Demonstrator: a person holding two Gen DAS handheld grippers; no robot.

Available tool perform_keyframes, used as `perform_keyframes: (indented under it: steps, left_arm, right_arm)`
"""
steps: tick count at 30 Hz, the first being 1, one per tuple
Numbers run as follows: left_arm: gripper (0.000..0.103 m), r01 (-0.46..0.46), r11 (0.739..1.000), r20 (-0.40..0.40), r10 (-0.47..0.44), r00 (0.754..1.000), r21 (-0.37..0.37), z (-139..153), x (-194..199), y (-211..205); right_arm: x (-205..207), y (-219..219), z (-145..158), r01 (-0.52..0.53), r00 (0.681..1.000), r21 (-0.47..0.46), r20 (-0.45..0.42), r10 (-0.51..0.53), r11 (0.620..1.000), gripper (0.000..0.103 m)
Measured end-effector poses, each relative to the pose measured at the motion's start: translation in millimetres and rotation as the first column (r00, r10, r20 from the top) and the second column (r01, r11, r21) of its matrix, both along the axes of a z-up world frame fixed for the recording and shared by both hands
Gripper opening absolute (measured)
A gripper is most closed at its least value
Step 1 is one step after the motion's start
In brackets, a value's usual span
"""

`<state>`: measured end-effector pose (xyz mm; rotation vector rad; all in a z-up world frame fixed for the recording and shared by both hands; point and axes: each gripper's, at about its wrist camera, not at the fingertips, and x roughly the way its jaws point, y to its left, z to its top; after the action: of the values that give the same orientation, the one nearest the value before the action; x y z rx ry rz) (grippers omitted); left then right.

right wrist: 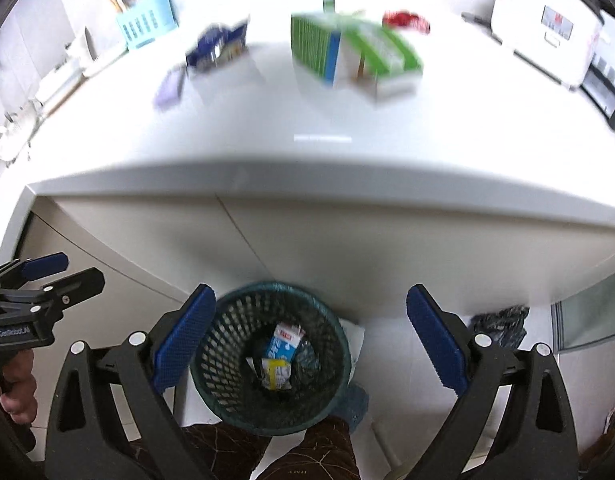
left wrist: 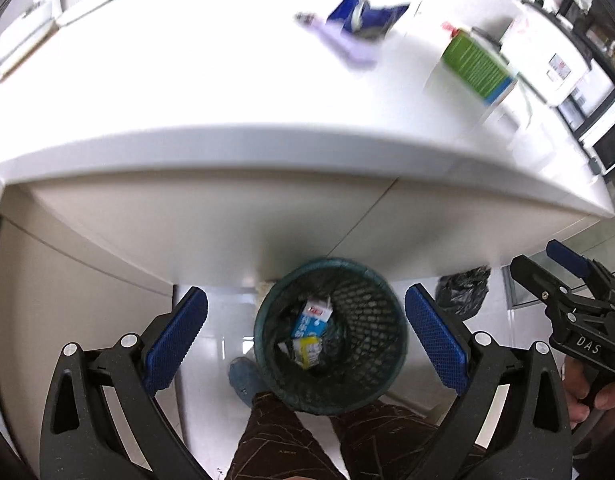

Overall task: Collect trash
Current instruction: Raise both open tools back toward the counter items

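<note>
Wastebasket (left wrist: 331,336) below white counter (left wrist: 227,92)

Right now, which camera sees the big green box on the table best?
The right wrist view: the green box lies near the middle of the table, with several sides showing, though blurred. The left wrist view shows the same box off to the right, smaller and also blurred.

Below my wide-spread left gripper (left wrist: 306,336) the dark mesh wastebasket (left wrist: 387,320) gapes open-topped, only cartons at its bottom. The white countertop edge (left wrist: 267,140) overhangs beyond it, and my right gripper (left wrist: 563,280) hangs just beside.
</note>
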<state>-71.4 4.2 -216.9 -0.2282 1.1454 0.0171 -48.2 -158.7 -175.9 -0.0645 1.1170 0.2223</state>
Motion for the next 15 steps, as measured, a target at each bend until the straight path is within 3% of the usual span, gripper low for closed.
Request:
perform_keyframes:
  steps: [9,15]
  left_arm:
    - [0.096,0.01,1.0,0.102,-0.009,0.995,-0.009,74,18,-5]
    - [0.096,0.015,1.0,0.185,-0.012,0.983,-0.014,116,25,-10]
  right_arm:
    - [21,-14,82,-0.001,0.992,0.041,0.124,-0.004,0.999,0.092]
    - [31,-23,118,-0.001,0.988,0.072,0.154,-0.01,0.997,0.092]
